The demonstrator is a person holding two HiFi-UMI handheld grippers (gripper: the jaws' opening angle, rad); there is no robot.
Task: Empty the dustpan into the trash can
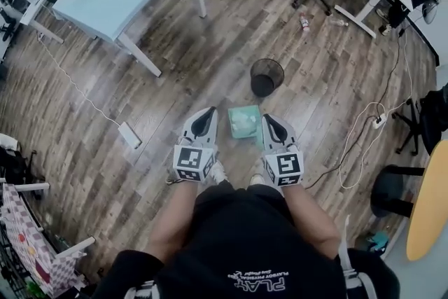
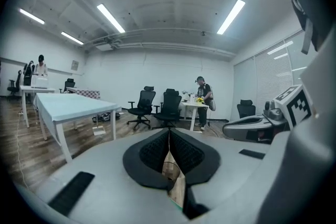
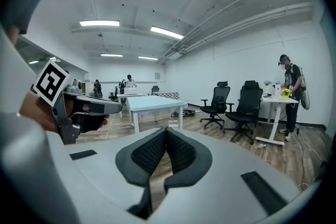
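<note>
Left gripper [image 1: 208, 114], right gripper [image 1: 269, 120] closed, empty; I flank teal dustpan [image 1: 245, 121], probably pre-grab; mesh trash can [image 1: 267, 76] just beyond.

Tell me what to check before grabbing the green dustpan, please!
1. Dustpan lies on the floor by the grippers: ok.
2. Trash can stands upright and open just past it: ok.
3. Left gripper is empty: ok.
4. Right gripper is empty: ok.
5. Jaws apart, ready to grab: not ok, both pairs are together.
6. Where the dustpan's handle is: cannot tell.
</note>
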